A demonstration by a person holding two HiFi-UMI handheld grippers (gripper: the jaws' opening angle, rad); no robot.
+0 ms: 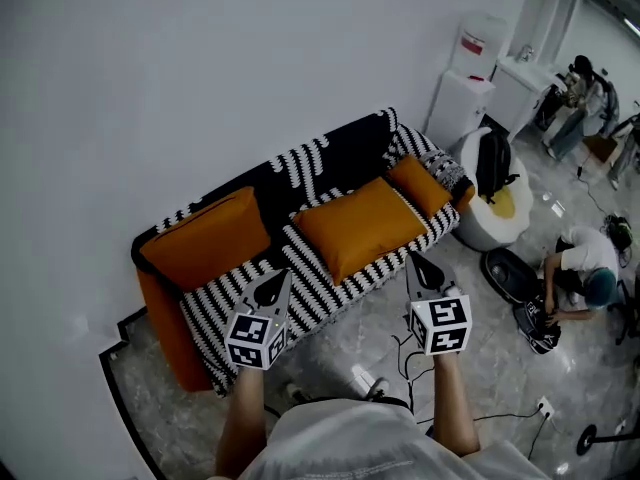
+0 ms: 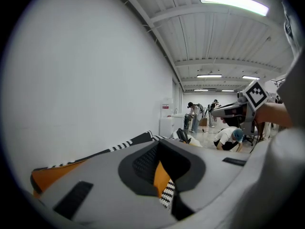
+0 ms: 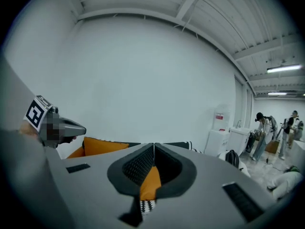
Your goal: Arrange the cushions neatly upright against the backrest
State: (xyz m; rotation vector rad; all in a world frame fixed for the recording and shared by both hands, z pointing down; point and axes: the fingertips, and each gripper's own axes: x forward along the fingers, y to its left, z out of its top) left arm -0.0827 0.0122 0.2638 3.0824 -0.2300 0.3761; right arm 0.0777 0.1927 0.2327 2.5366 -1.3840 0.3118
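A sofa (image 1: 330, 163) with a black-and-white striped cover holds three orange cushions. The large left cushion (image 1: 207, 239) leans at the armrest end. The middle cushion (image 1: 360, 226) lies flat on the seat. A smaller cushion (image 1: 420, 186) sits tilted at the right end. My left gripper (image 1: 273, 288) hovers over the seat's front edge, shut and holding nothing. My right gripper (image 1: 423, 266) hangs just off the sofa's front right corner, also shut and holding nothing. In the left gripper view the left gripper (image 2: 158, 144) shows orange fabric beyond its tips; so does the right gripper (image 3: 153, 146) in its own view.
A white round seat (image 1: 490, 218) with a black backpack (image 1: 493, 163) stands right of the sofa, with a white cabinet (image 1: 462, 106) behind it. A person (image 1: 578, 273) crouches on the floor at the right beside black bags. Cables (image 1: 408, 353) lie near my feet.
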